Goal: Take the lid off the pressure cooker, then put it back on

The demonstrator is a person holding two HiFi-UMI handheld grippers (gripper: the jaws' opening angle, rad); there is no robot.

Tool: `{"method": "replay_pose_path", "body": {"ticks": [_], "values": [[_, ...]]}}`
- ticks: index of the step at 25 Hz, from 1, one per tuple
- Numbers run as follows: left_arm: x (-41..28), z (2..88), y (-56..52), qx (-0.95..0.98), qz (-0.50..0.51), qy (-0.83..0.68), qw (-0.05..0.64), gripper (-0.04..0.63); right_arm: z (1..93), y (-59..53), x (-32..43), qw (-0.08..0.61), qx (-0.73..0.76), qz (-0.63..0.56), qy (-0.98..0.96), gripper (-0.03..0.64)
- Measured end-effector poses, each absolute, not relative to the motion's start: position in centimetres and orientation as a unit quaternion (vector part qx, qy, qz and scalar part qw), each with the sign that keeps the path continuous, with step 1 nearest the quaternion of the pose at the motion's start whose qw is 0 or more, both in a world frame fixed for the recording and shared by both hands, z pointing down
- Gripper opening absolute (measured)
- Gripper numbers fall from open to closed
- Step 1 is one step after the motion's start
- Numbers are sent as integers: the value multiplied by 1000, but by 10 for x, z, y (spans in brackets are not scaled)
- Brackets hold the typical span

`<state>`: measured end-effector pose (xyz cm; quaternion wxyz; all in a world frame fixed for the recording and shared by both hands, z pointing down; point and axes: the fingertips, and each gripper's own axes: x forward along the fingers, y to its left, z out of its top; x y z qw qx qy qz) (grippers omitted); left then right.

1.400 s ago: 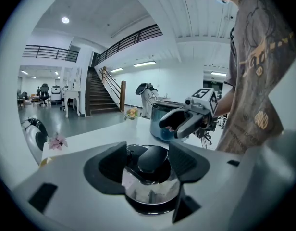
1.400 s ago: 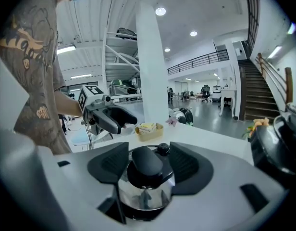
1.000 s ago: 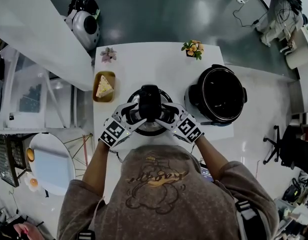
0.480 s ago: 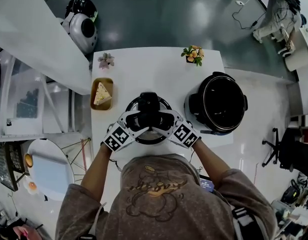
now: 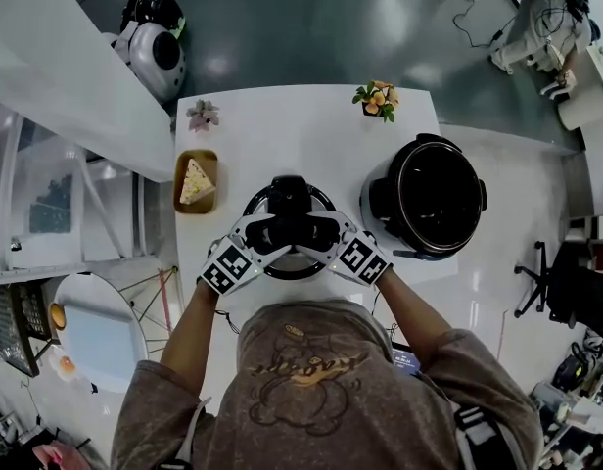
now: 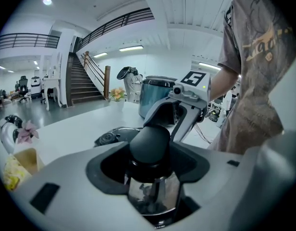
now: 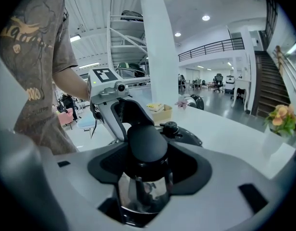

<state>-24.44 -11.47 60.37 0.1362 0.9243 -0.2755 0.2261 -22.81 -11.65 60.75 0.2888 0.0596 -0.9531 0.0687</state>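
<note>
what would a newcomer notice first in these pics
Over the middle of the white table, the left gripper, fingers closing, and the right gripper both grip the black knob of the pressure cooker lid from opposite sides. To the right stands the open black cooker pot. At the table's left edge a cake slice lies in a small tray.

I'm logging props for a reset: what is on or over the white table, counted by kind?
Small flower decorations: 2
Open black cooker pot: 1
Black-handled cooker lid: 1
Tan tray: 1
Yellow cake slice: 1
Total: 6
</note>
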Motion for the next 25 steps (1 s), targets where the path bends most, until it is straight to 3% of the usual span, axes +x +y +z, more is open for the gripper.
{"method": "replay_pose_path", "body": {"ticks": [5, 25], "values": [[-249, 587, -113, 926, 211, -278, 146, 264, 590, -115, -233, 283, 56, 68, -955, 258], [-267, 423, -111, 936, 209, -274, 67, 264, 430, -114, -251, 236, 88, 42, -967, 259]]}}
